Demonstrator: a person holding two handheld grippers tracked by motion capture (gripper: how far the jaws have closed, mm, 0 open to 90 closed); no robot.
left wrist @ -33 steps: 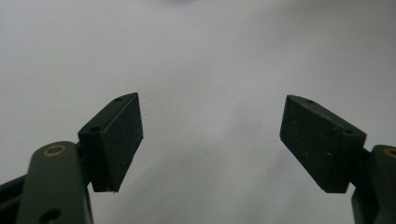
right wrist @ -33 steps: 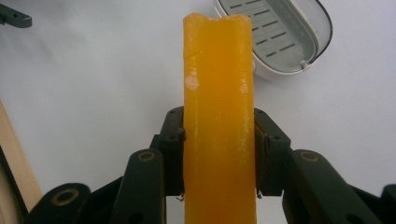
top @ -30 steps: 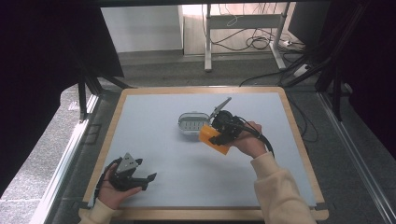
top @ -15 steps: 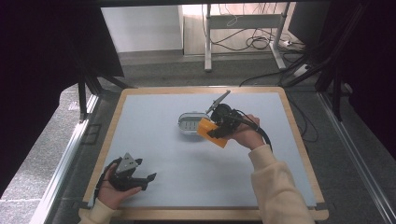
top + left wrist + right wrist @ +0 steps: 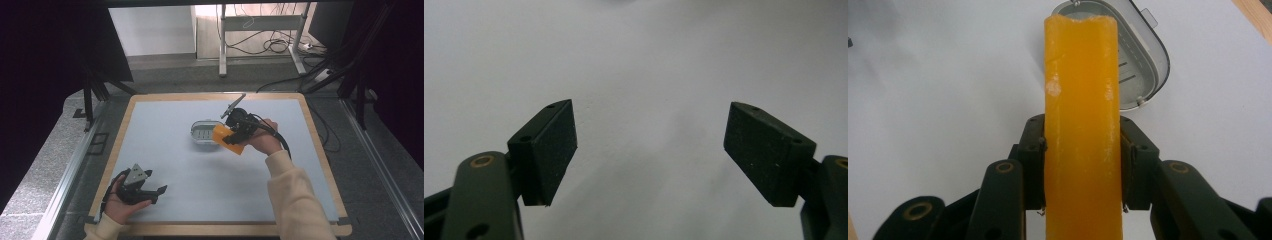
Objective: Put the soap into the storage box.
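We are holding an orange soap bar (image 5: 1083, 130) in our right hand-held gripper (image 5: 231, 134), its jaws clenched on the bar's two long sides, and we are carrying it just above the near edge of a small metal soap dish (image 5: 202, 132) that is sitting on the pale counter (image 5: 210, 190) a little past the middle. In the right gripper view the bar is standing lengthwise between the jaws with its far end reaching over the dish, whose slotted floor is showing to the right of the bar (image 5: 1140, 70). We judge that we are in the placing step: the bar is grasped and brought to the dish but is not yet resting in it. Our left hand-held gripper (image 5: 145, 190) is lying idle near the front left corner of the counter, well apart from the dish; in its own view (image 5: 651, 145) its jaws are standing wide apart with nothing between them, just bare surface beyond. The next move, as we read it, is calling for us to bring the bar further over the dish, line its long side up with the dish's long side, lower it until it is settling on the slotted floor, and only then let the jaws go. Since the bar looks slick, a tilted release could be letting it slide off the rim.
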